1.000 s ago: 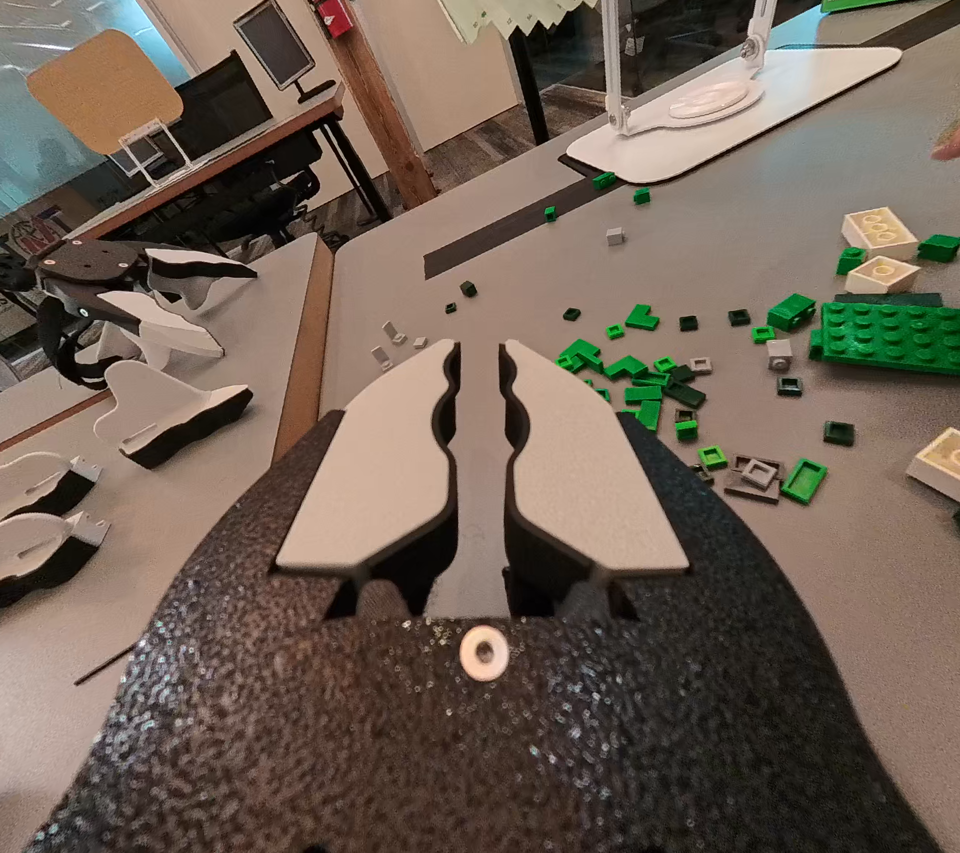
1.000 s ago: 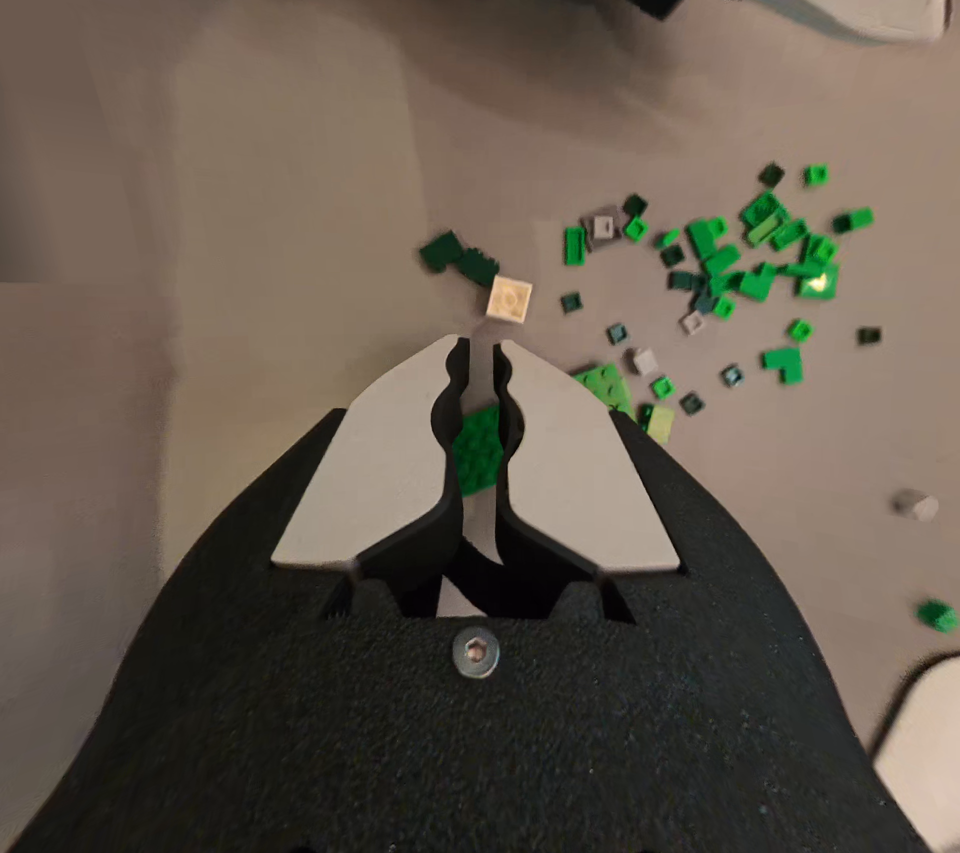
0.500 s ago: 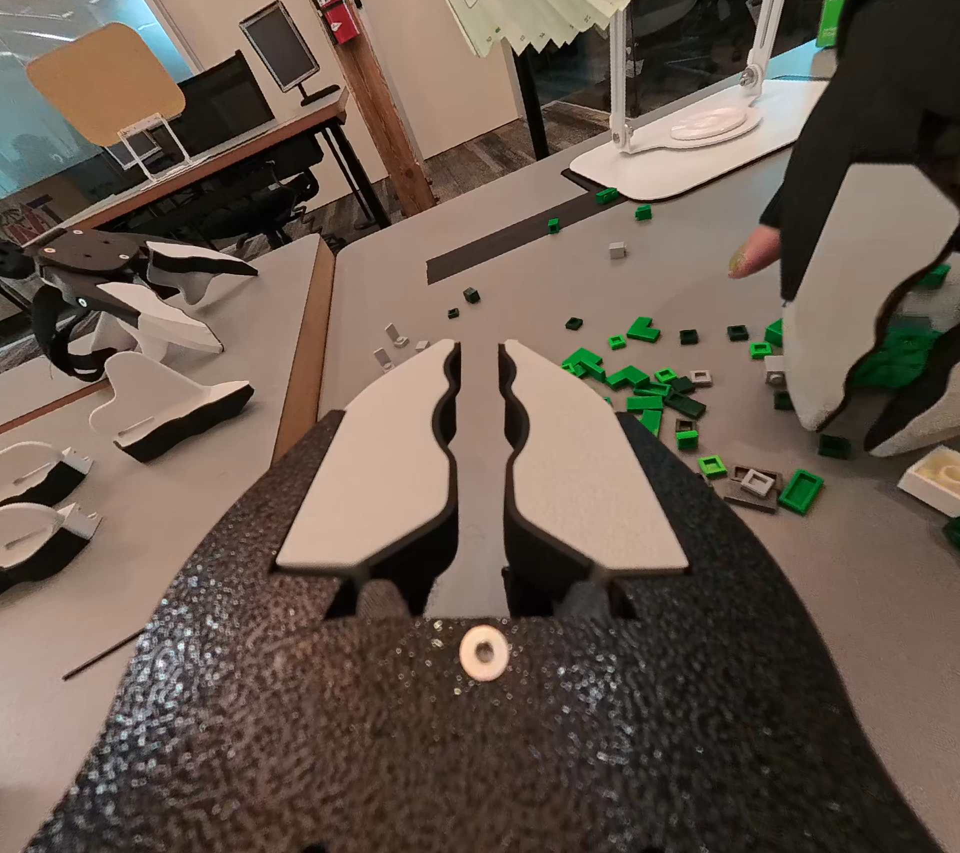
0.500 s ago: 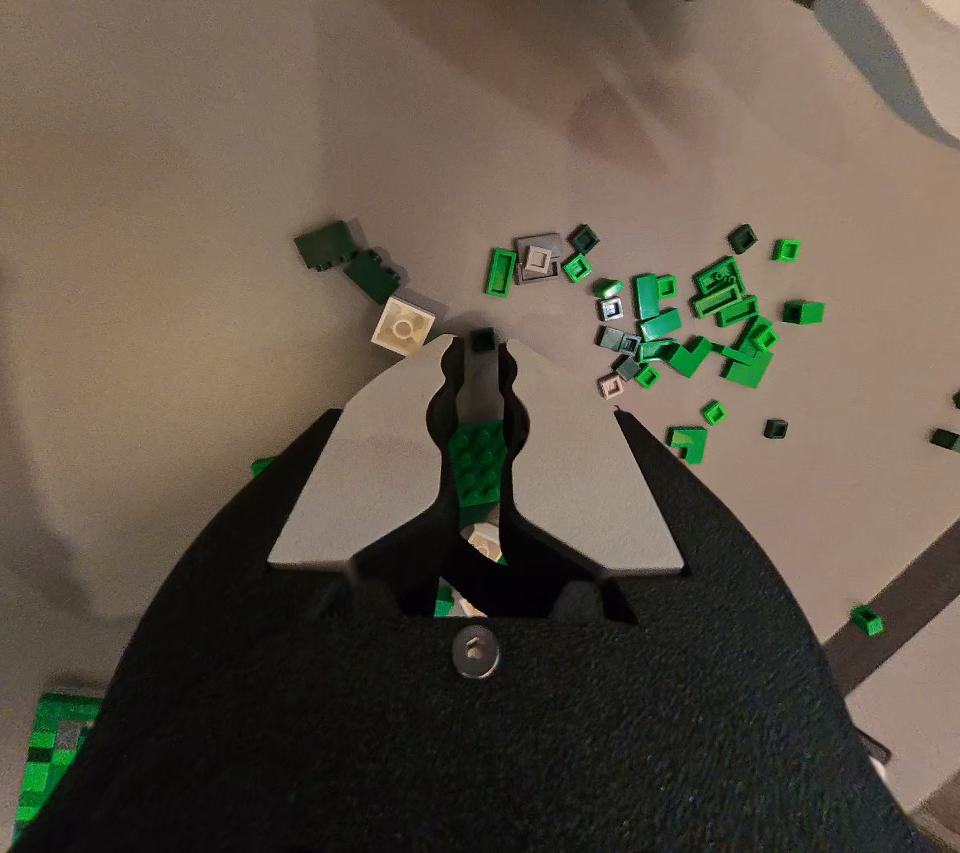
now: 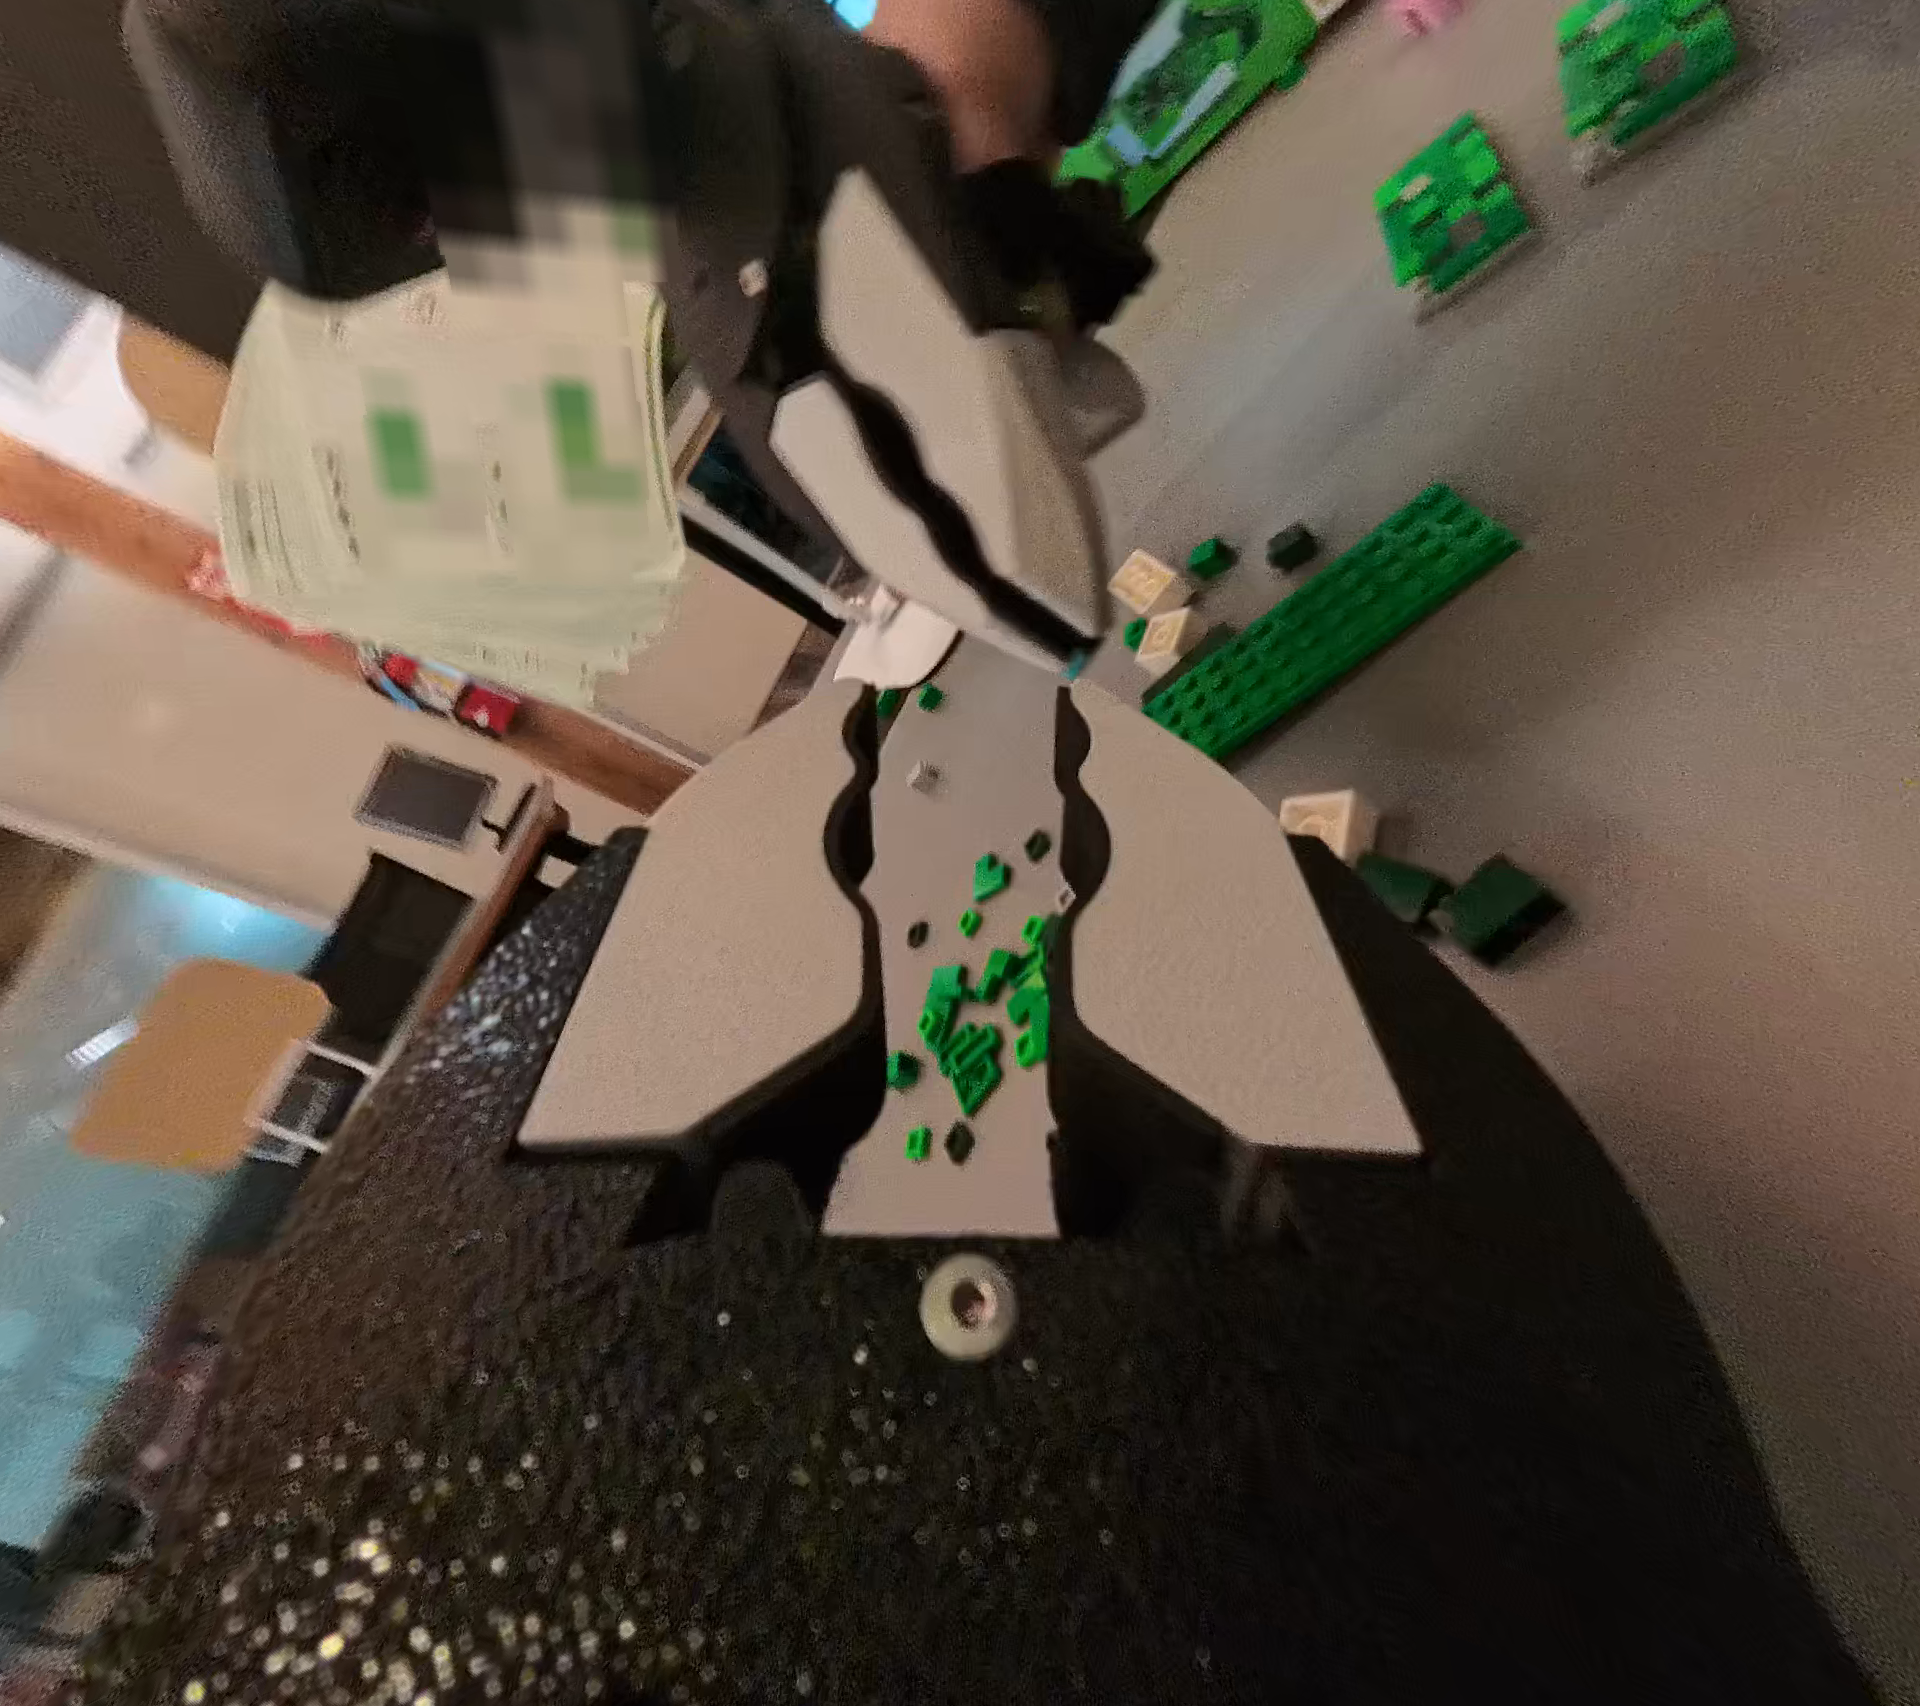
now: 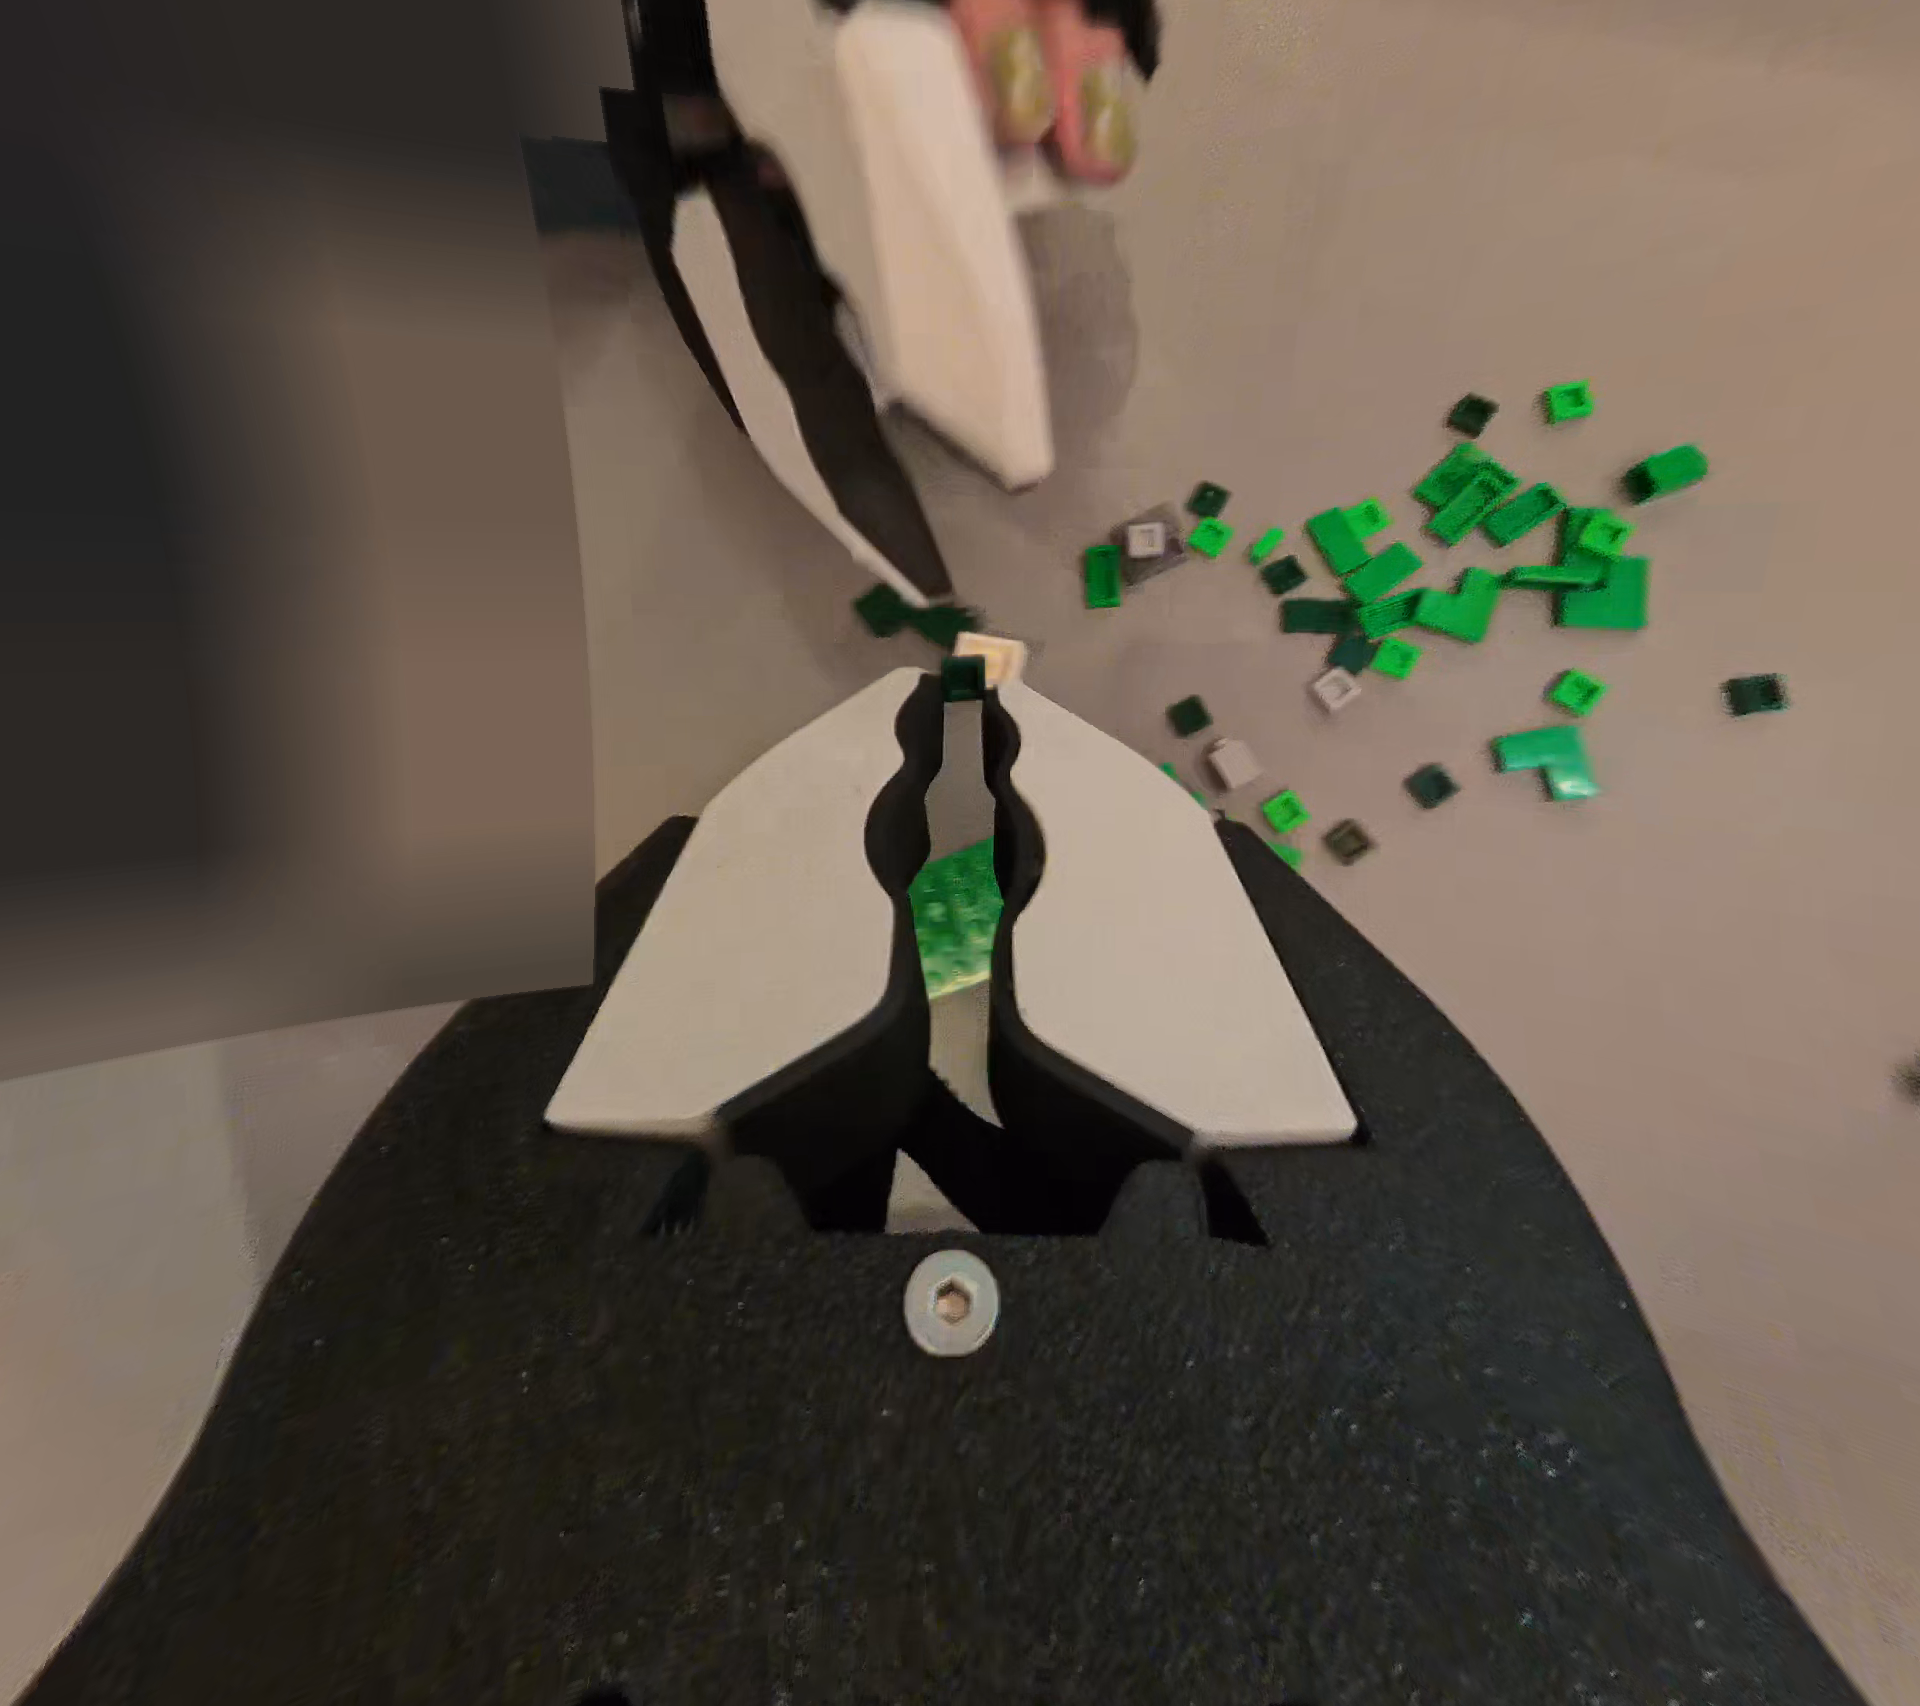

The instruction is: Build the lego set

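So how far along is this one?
Done: little shows; the long green plate looks bare. In hand: the right tool pinches a small dark green piece; the left tool is open, empty. Left: green pieces lie scattered on the table.

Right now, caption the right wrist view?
Right gripper pinching a small dark green brick above scattered green pieces.

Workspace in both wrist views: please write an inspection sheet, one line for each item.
Surface: grey table, matte.
Job's things: long green studded plate; tan bricks.
Clutter: scattered small green and grey pieces.
Grippers: left hand-held gripper open, nothing between its fingers; right hand-held gripper pinches a small dark green piece at its fingertips.
Cables: nothing seen.
Surroundings: paper booklet, blurred; monitor; windows.
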`<action>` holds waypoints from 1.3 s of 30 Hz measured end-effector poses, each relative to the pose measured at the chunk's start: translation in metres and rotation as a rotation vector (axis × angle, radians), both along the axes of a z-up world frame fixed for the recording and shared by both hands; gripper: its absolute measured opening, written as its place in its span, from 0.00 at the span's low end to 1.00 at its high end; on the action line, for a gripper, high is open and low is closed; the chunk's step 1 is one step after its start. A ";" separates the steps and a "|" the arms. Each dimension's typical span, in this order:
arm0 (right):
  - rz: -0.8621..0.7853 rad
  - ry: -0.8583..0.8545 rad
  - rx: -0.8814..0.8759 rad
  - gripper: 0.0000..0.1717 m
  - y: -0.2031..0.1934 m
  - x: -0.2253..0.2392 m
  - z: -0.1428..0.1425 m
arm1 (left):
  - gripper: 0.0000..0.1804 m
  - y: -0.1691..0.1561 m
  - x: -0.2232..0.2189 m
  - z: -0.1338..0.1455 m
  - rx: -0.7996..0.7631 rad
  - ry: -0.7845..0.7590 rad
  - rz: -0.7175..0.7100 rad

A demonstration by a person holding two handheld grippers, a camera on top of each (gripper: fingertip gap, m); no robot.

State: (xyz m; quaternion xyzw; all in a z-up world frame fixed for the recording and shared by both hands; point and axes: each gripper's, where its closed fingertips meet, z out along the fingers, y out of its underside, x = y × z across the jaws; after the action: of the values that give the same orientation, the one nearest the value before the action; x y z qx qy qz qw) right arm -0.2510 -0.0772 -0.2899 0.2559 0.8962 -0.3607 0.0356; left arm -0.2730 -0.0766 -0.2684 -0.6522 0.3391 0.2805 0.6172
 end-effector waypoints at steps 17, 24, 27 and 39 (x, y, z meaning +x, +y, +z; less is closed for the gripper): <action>-0.098 0.137 -0.029 0.12 0.011 -0.003 0.029 | 0.01 0.017 0.019 0.005 -0.086 -0.488 -0.075; 0.072 0.838 0.448 0.12 0.006 0.002 0.046 | 0.01 0.009 0.018 0.021 -0.270 -1.392 -0.414; 0.128 0.923 0.501 0.11 -0.003 0.006 0.046 | 0.01 0.004 0.028 0.026 -0.347 -1.535 -0.552; 0.147 0.933 0.473 0.00 -0.008 0.015 0.053 | 0.05 0.003 0.040 0.034 -0.370 -1.693 -0.721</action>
State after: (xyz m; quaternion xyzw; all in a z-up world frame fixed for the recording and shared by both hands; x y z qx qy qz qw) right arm -0.2357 -0.0851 -0.2372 0.0055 0.8893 -0.2206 -0.4006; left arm -0.2331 -0.0741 -0.2345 -0.5827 -0.0020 -0.5540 0.5946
